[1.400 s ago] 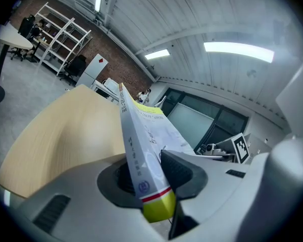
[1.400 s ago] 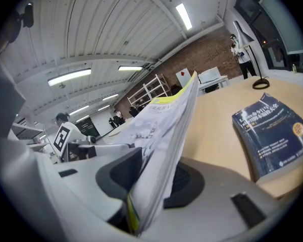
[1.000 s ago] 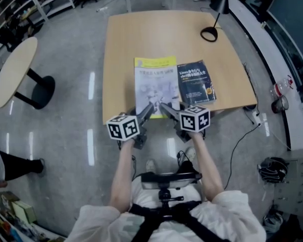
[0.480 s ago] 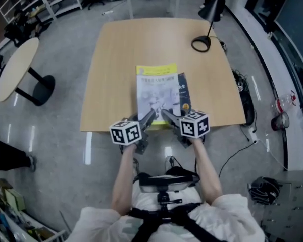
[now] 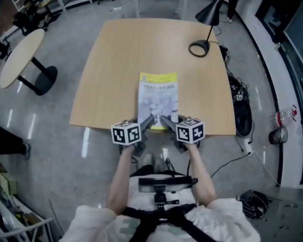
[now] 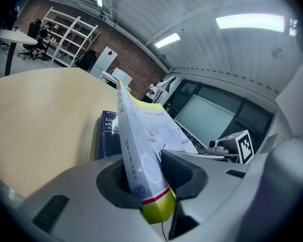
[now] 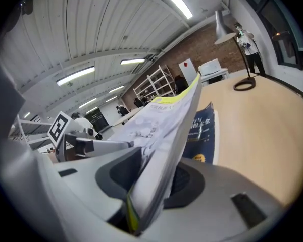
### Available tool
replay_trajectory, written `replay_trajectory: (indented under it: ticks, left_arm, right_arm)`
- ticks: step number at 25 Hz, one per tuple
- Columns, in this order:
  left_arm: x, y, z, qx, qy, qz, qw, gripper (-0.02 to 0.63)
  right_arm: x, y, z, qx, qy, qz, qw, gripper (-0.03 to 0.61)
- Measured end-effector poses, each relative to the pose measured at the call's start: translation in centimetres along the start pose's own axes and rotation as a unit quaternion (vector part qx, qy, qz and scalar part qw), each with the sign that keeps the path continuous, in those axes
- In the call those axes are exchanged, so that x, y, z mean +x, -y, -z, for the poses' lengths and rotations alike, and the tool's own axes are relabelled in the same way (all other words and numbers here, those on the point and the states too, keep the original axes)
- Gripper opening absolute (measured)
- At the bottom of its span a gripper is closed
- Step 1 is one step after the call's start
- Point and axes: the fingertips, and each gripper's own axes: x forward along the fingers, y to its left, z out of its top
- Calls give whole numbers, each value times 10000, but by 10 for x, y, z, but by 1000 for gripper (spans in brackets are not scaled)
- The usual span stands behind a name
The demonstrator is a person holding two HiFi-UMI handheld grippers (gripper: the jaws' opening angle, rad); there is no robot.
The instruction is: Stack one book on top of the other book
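Holding the yellow book (image 5: 158, 101) level, your left gripper (image 5: 150, 119) and right gripper (image 5: 164, 119) both pinch its near edge to line it up over the blue book (image 6: 107, 131).

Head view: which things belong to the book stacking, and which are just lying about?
Job: yellow book, clamped by left gripper and right gripper; dark blue book under it; wooden table.
Lying about: desk lamp; round side table.
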Motion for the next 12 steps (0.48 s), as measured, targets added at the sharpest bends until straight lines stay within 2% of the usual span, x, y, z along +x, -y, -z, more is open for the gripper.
replay_trajectory:
  ticks: [6,12]
  left_arm:
    - [10,-13,-6,-98,-41,-93,9999,123]
    - [32,-26,-1,-202,-264,-90,9994,123]
  right_arm:
    - [14,11,-5,-11,-105,70,9999,127]
    - [24,33,2,213,-314,163,9991,130]
